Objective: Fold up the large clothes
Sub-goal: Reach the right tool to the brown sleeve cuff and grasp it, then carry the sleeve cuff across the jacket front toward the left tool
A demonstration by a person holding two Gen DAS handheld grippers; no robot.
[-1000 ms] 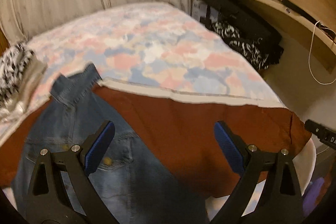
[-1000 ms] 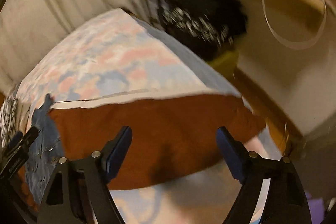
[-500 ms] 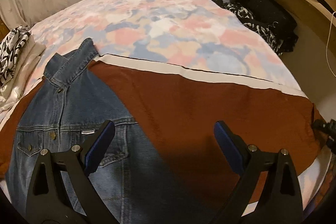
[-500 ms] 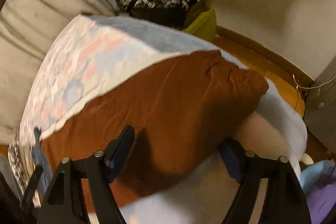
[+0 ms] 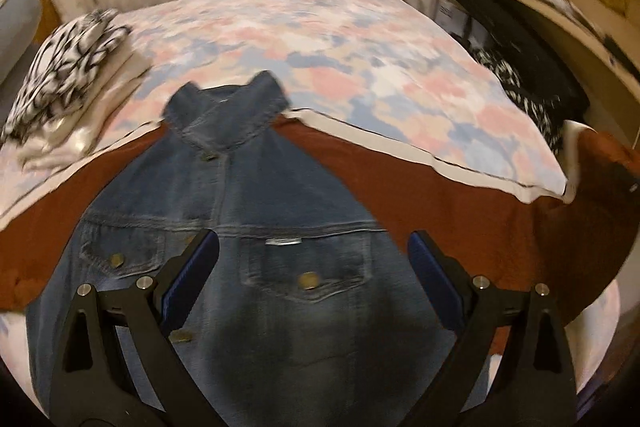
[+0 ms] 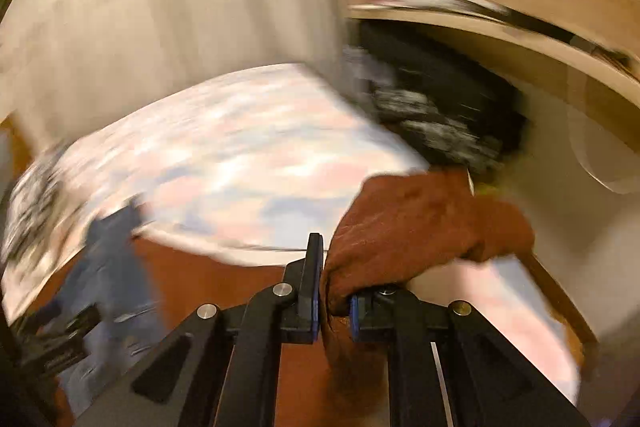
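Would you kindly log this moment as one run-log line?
left tool: open over denim jacket | right tool: just closed, pinching rust-brown cloth | bed: jacket unfolded

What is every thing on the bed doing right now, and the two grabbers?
Denim jacket: flat, buttoned, collar away.
Brown cloth: corner bunched, pinched and lifted.
Right gripper: just closed on the brown cloth.
Left gripper: open, empty, above jacket.
Patterned clothes: folded, stacked.
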